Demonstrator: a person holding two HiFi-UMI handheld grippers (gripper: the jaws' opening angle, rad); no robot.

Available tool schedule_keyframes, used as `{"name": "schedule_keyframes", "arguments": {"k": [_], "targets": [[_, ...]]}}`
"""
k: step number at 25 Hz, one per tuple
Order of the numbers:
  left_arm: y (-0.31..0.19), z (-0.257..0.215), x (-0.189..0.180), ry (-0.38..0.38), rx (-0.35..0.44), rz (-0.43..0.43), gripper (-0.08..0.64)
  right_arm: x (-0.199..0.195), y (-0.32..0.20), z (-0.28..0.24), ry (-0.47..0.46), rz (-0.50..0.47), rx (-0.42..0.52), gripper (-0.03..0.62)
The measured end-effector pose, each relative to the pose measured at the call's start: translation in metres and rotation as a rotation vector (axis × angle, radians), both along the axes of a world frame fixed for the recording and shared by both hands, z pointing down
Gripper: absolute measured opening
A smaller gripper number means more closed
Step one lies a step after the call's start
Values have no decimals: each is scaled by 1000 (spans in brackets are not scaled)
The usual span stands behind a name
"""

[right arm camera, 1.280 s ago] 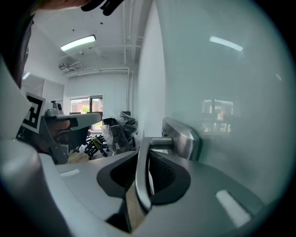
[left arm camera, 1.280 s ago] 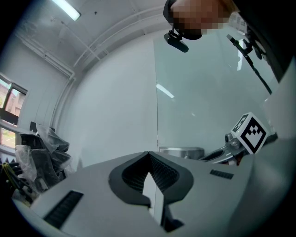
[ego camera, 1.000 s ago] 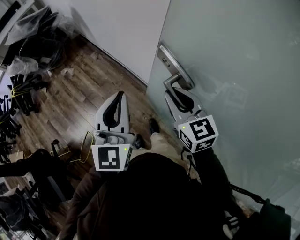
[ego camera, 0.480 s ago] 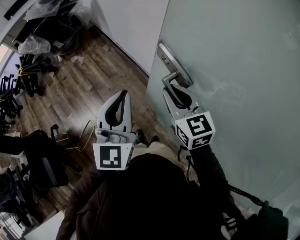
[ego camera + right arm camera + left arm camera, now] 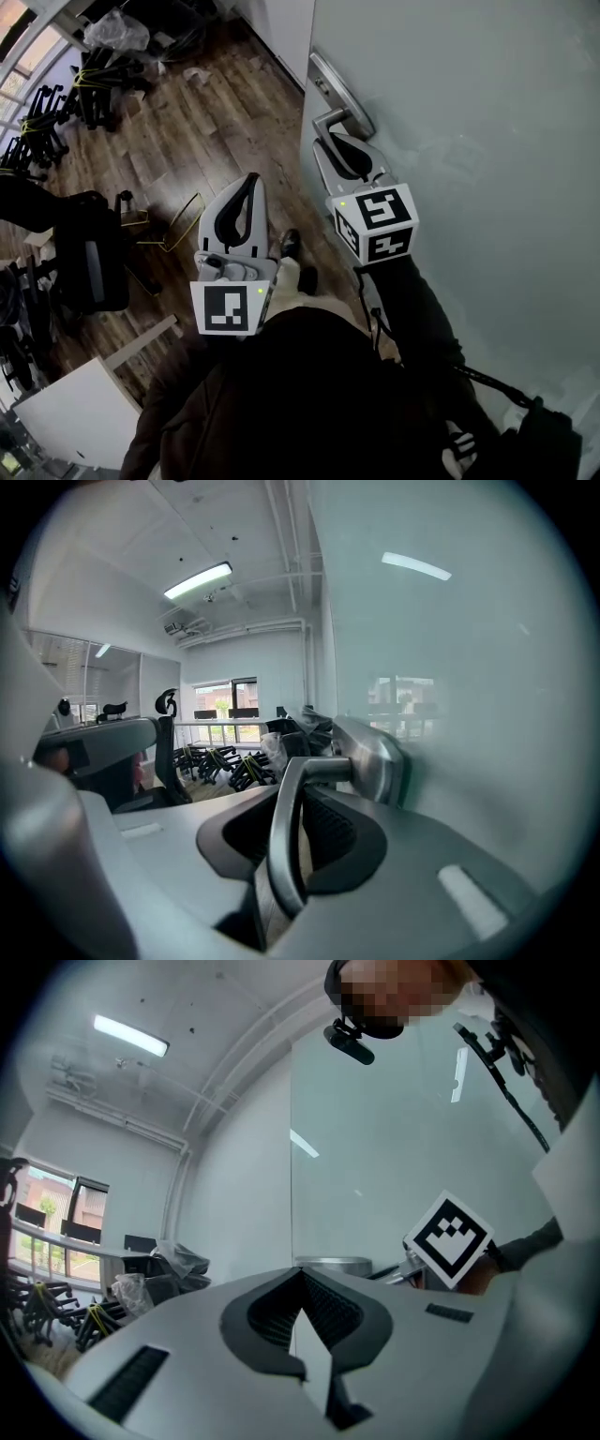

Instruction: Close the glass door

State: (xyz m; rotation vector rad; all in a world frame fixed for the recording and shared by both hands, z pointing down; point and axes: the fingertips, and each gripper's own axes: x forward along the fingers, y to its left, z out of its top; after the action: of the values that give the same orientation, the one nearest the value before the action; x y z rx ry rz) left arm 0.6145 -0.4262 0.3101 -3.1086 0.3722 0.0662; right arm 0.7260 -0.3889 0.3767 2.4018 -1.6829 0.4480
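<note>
The frosted glass door (image 5: 487, 141) fills the right of the head view, its free edge near the top centre. A metal lever handle (image 5: 330, 119) on a long plate (image 5: 323, 82) sits by that edge. My right gripper (image 5: 334, 141) is shut on the door handle (image 5: 281, 832): in the right gripper view the lever runs down between the dark pads (image 5: 330, 832), and the plate (image 5: 380, 757) lies just beyond. My left gripper (image 5: 250, 180) hangs left of the door over the floor, shut and empty. Its jaw tips (image 5: 300, 1274) meet, and it points level along the glass.
The wood floor (image 5: 178, 131) spreads to the left. A black office chair (image 5: 89, 258) and a wire frame (image 5: 178, 225) stand near the left gripper. Stacked chair bases (image 5: 42, 141) and plastic bags (image 5: 117, 33) lie farther off. A white desk corner (image 5: 70, 412) is at bottom left.
Both grippers and the door handle have shifted up and left in the view. The room's floor and chairs have slid down and right. The right gripper has stayed on the handle.
</note>
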Motion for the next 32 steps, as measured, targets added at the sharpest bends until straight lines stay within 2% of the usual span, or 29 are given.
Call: {"name": "schedule_keyframes", "arguments": {"k": [2, 4, 7, 11, 14, 17, 20, 25, 29, 32], "targets": [[12, -4, -48, 18, 6, -27, -3, -39, 4, 0, 2, -23, -7, 65], [18, -6, -78, 42, 4, -67, -3, -62, 5, 2, 1, -44, -8, 65], [19, 2, -103, 16, 6, -124, -3, -78, 0, 8, -6, -84, -4, 64], [9, -12, -119, -29, 13, -185, -3, -87, -12, -7, -36, -130, -2, 64], [1, -19, -148, -31, 6, -236, -3, -113, -20, -14, -42, -168, -5, 64], [0, -21, -187, -4, -3, -283, -3, -154, -24, -15, -44, -210, -1, 64], [10, -20, -227, -27, 16, -284, -3, -195, -25, -16, -41, -251, 7, 64], [23, -24, -291, -20, 24, -329, -3, -259, -23, -15, -41, -330, 14, 64], [36, -23, -351, -12, 35, -348, -3, -331, -23, -13, -31, -385, 15, 64], [44, -30, -364, -14, 46, -378, -3, -357, -20, -14, -36, -435, 9, 64]]}}
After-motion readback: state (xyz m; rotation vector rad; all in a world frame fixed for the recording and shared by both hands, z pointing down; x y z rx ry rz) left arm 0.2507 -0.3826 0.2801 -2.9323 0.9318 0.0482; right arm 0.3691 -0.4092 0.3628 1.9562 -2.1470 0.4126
